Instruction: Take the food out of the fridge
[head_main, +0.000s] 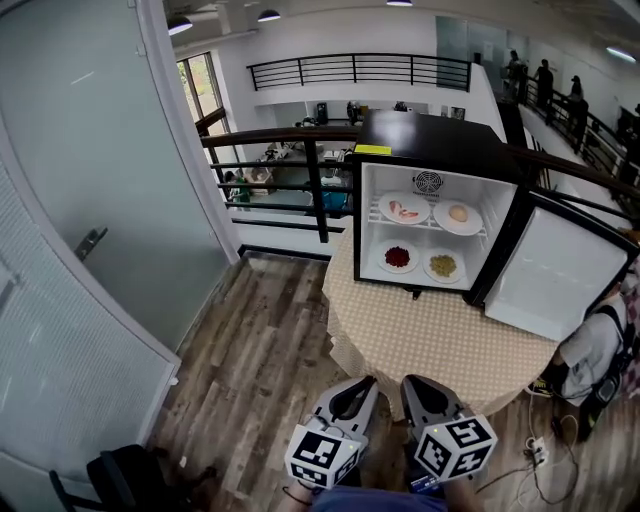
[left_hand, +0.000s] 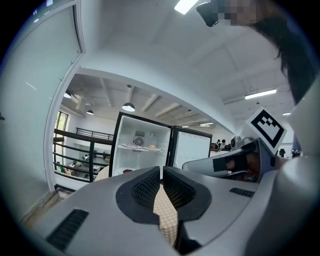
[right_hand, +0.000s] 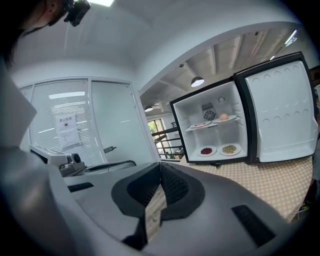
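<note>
Both near-level, facing fridge (head_main: 420, 135) | left tongs (head_main: 367, 382) closed | right tongs (head_main: 409, 381) closed

checkered tablecloth (head_main: 440, 340), wood floor (head_main: 260, 340), black railing (head_main: 316, 190), glass door (head_main: 70, 150)

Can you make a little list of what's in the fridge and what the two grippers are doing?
Fridge: black, on the table, door open
Top shelf: pink food plate, tan food plate
Bottom shelf: red food plate, yellowish food plate
Left gripper: jaws shut, empty
Right gripper: jaws shut, empty
Food taken out: none yet
</note>
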